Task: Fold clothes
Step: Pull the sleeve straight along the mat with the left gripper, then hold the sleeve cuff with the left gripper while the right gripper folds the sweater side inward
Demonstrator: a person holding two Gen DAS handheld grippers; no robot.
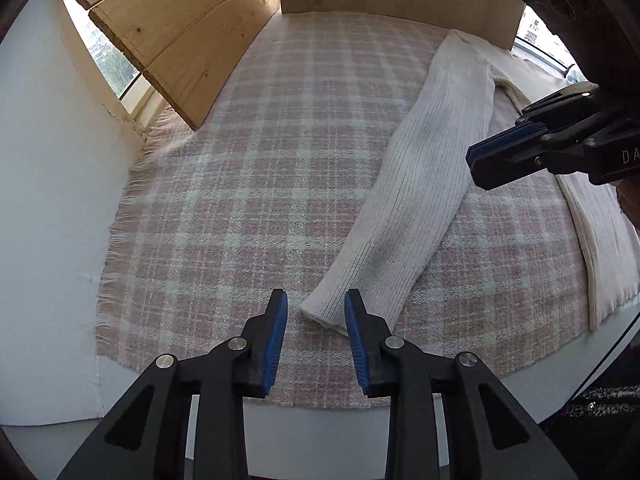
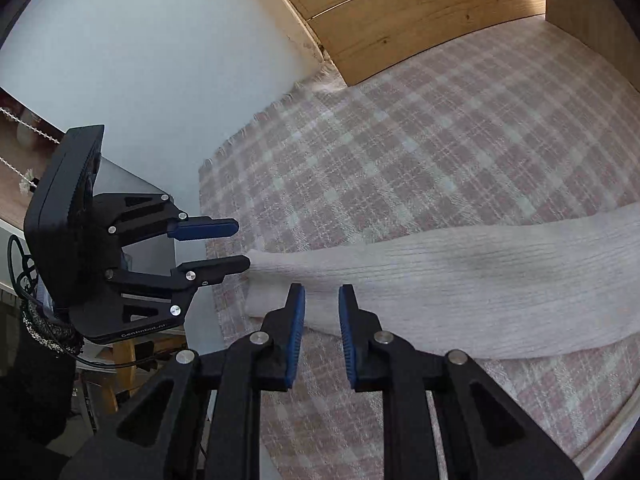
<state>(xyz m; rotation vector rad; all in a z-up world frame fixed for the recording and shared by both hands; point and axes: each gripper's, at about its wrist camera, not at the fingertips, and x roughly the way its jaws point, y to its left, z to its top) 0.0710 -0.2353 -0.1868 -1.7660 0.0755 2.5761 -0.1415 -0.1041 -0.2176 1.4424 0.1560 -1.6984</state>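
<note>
A cream ribbed sweater lies flat on a pink plaid blanket (image 1: 248, 168). Its long sleeve (image 1: 412, 184) stretches toward me, and its body (image 1: 604, 248) lies at the right edge. My left gripper (image 1: 316, 300) is open, its fingers on either side of the sleeve cuff (image 1: 324, 310), just above the cloth. In the right wrist view my right gripper (image 2: 322, 294) is open and hovers over the sleeve (image 2: 460, 280) near the cuff. The left gripper (image 2: 240, 246) shows there too, open at the cuff's end. The right gripper (image 1: 474, 158) appears in the left wrist view above the sleeve.
Wooden boards (image 1: 180, 40) stand along the blanket's back and left. A white wall (image 1: 52, 184) is at the left. The blanket's fringed edge (image 1: 116, 236) and front edge (image 1: 320, 402) lie on a white table. A cable (image 2: 24, 272) hangs off the left gripper.
</note>
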